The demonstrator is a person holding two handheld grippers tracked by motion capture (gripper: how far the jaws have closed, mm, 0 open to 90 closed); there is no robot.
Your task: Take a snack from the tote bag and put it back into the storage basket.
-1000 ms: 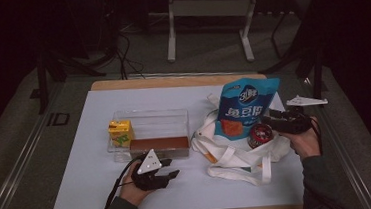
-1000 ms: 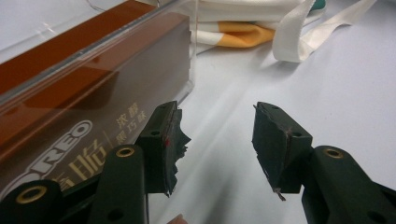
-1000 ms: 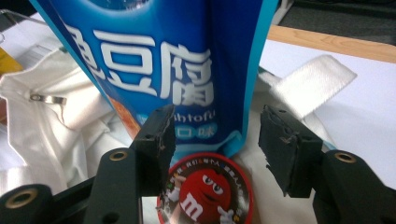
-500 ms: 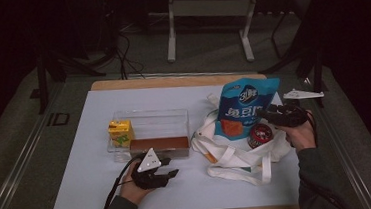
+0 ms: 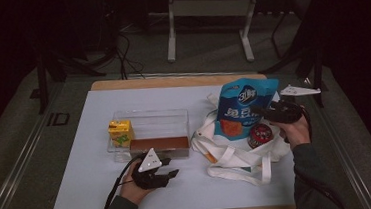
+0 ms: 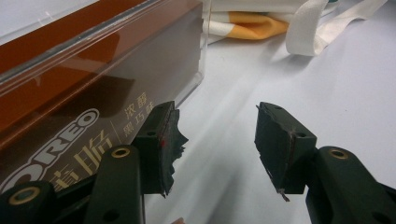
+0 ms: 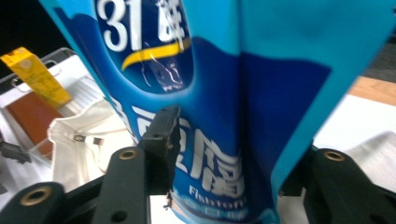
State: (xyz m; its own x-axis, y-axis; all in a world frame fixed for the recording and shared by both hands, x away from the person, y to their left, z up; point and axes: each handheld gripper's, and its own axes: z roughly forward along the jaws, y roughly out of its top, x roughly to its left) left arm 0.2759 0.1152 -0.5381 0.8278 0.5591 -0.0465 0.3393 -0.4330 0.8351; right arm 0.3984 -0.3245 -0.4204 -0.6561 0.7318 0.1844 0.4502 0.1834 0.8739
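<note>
1. White worktop [image 5: 80, 193] with a wood edge, dark floor around it.
2. Clear plastic box [image 5: 149, 120] sits left of centre; yellow juice carton [image 5: 120, 132] and brown biscuit pack [image 5: 159, 145] inside.
3. Left hand-held gripper [image 5: 171, 174] rests on the worktop just in front of the box, jaws apart, nothing between them.
4. Right hand-held gripper [image 5: 260, 111] is clamped on the blue snack bag [image 5: 241, 107], holding it upright above the white tote bag [image 5: 230, 151].
5. Red round tin [image 5: 260, 135] lies on the tote bag, beside the snack bag.
</note>
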